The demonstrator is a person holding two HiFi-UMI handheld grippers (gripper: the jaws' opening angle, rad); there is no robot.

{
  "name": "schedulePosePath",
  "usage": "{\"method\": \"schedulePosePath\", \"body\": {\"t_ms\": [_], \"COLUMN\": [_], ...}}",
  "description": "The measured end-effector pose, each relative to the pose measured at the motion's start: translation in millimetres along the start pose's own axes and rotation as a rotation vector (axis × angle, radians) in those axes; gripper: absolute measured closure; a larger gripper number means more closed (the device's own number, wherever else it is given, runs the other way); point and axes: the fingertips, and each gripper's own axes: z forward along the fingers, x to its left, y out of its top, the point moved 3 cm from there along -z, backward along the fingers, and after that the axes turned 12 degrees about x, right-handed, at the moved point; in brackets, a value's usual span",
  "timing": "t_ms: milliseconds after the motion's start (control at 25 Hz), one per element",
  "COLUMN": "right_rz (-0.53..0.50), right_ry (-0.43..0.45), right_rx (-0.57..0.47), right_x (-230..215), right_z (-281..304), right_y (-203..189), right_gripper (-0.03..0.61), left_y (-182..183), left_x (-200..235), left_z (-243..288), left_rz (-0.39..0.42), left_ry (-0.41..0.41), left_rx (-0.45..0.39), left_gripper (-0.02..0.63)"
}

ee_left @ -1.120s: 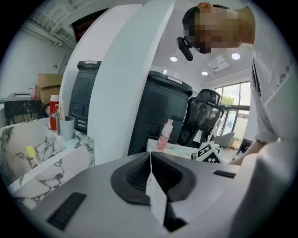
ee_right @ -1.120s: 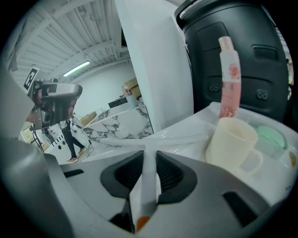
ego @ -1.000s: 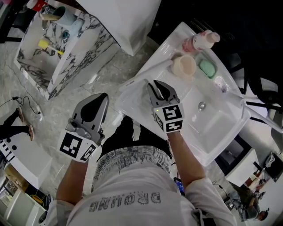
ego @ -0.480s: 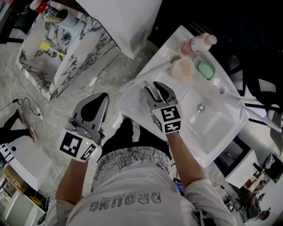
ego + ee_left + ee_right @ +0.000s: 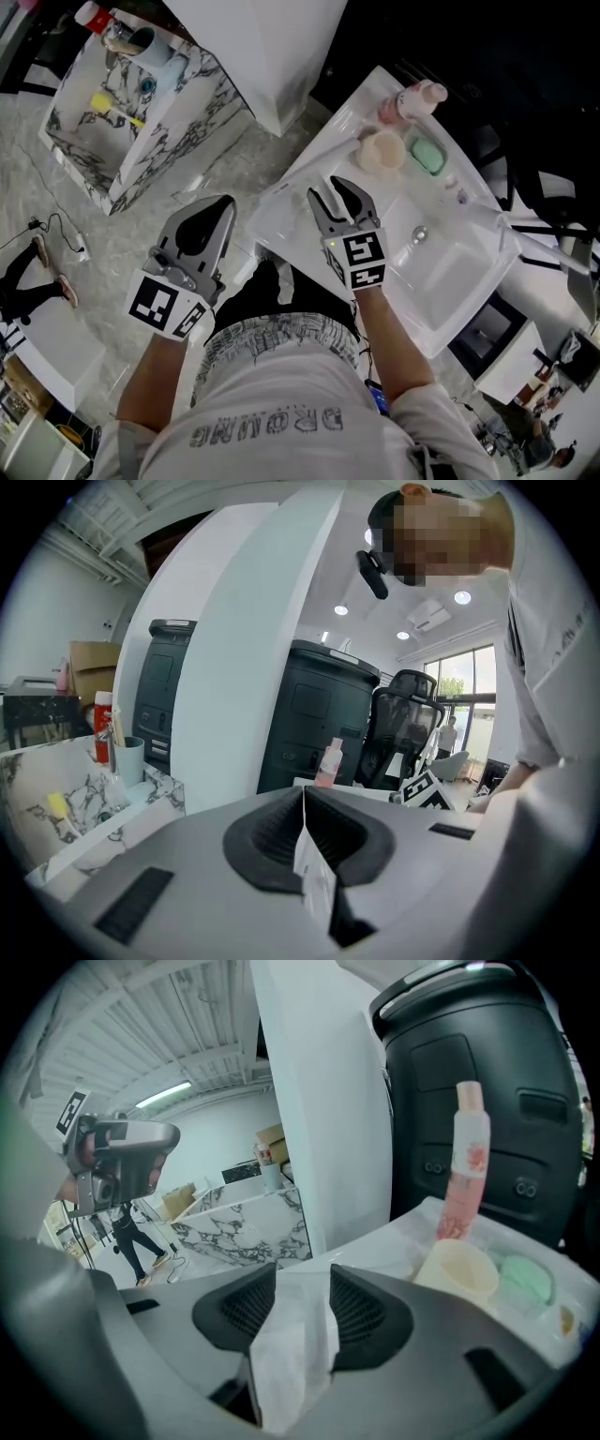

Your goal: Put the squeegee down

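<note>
The right hand-held gripper (image 5: pixel 325 190) hovers over the near left part of the white sink (image 5: pixel 281 220). Its jaws have just been opening and stand wide apart, gripping nothing. The squeegee cannot be picked out against the white surface. The left hand-held gripper (image 5: pixel 223 206), jaws together and empty, hangs above the marble floor (image 5: pixel 112 253).

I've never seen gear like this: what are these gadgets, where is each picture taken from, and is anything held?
A person holds a two-jaw gripper in each hand. The head view looks down from a camera on the head; the other two cameras ride on the grippers. The left gripper is shut, over the floor. The right gripper hangs above the white washbasin; its jaws have just been opening and grip nothing. On its ledge stand a pink bottle, a cream cup and a green soap bar. I cannot make out the squeegee.
</note>
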Motion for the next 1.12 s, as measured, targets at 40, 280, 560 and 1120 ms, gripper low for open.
{"method": "schedulePosePath", "body": {"t_ms": [40, 280, 560, 1120], "right_rz": [-0.001, -0.004, -0.008, -0.024], "right_ry": [-0.005, -0.028, -0.057, -0.124], "right_rx": [-0.003, -0.021, -0.044, -0.115], "right_x": [0, -1, 1, 8], "right_z": [-3, -17, -37, -85], "right_y": [2, 7, 14, 37], "right_gripper": [0.390, 0.390, 0.390, 0.390], "left_y": [2, 9, 21, 45], "left_x": [-1, -5, -12, -26], "left_z": [-1, -6, -11, -17], "left_rz": [0.002, 0.014, 0.035, 0.074], "left_ry": [-0.001, -0.011, -0.030, -0.091], "left_rx": [-0.004, -0.026, -0.059, -0.117], "left_gripper": [0.592, 0.592, 0.592, 0.592]}}
